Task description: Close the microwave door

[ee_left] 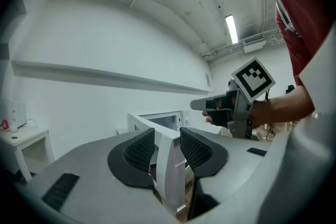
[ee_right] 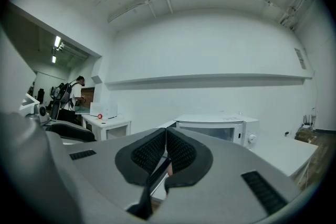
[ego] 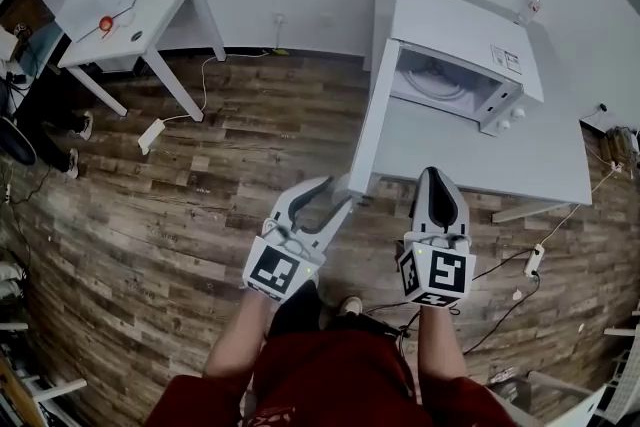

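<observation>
Between the spread jaws of your left hand-held gripper (ego: 340, 192) stands the free edge of the microwave door (ego: 372, 115), unclamped. From there the door runs straight away from you to its hinge on the microwave (ego: 465, 25), which sits on the worktop (ego: 500, 155). Your right hand-held gripper (ego: 437, 173), clenched and empty, hovers to the door's right, clear of it.

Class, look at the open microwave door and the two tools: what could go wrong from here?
1. The free edge of the microwave door stands ungripped between the open jaws of the left tool. A sideways push may let it slip out, or trap a jaw against the microwave.
2. The shut right tool sits near the front of the table, possibly within the door's swing, so it may be struck.
</observation>
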`<state>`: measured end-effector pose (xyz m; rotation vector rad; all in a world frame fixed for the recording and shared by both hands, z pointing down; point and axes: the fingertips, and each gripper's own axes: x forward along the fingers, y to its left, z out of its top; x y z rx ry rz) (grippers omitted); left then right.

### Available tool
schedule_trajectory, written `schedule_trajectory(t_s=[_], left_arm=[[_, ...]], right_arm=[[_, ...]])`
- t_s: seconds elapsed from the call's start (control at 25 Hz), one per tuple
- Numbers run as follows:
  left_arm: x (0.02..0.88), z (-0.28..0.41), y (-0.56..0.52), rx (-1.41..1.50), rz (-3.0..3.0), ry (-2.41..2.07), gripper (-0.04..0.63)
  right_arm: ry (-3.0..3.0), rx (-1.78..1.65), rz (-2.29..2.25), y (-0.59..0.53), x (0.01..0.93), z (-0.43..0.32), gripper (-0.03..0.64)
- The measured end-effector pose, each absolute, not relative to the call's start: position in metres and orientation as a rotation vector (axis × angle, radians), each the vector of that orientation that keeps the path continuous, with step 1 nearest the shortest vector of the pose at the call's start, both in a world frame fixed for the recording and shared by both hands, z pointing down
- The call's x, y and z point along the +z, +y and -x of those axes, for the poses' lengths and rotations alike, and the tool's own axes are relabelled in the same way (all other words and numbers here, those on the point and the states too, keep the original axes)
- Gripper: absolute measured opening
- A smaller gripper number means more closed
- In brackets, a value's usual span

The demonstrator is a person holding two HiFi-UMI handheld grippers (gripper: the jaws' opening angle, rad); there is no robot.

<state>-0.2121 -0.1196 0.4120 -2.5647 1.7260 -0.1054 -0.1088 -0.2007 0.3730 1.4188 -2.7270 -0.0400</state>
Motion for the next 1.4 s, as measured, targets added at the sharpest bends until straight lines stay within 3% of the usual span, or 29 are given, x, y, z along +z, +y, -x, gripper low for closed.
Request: schedule_trajectory(t_s=[0.56, 1.4], left_arm=[[0.46, 0.214, -0.136, -0.257, 2.819, 1.246, 0.192], [0.474, 0.203, -0.142, -0.214, 2.915, 0.941, 0.161]], right_arm=[[-2.59, -0.046, -1.491, -0.217, 0.398, 0.119, 0.028], [-2.438, -0.06, -1.682, -0.214, 0.402, 0.113, 0.028]])
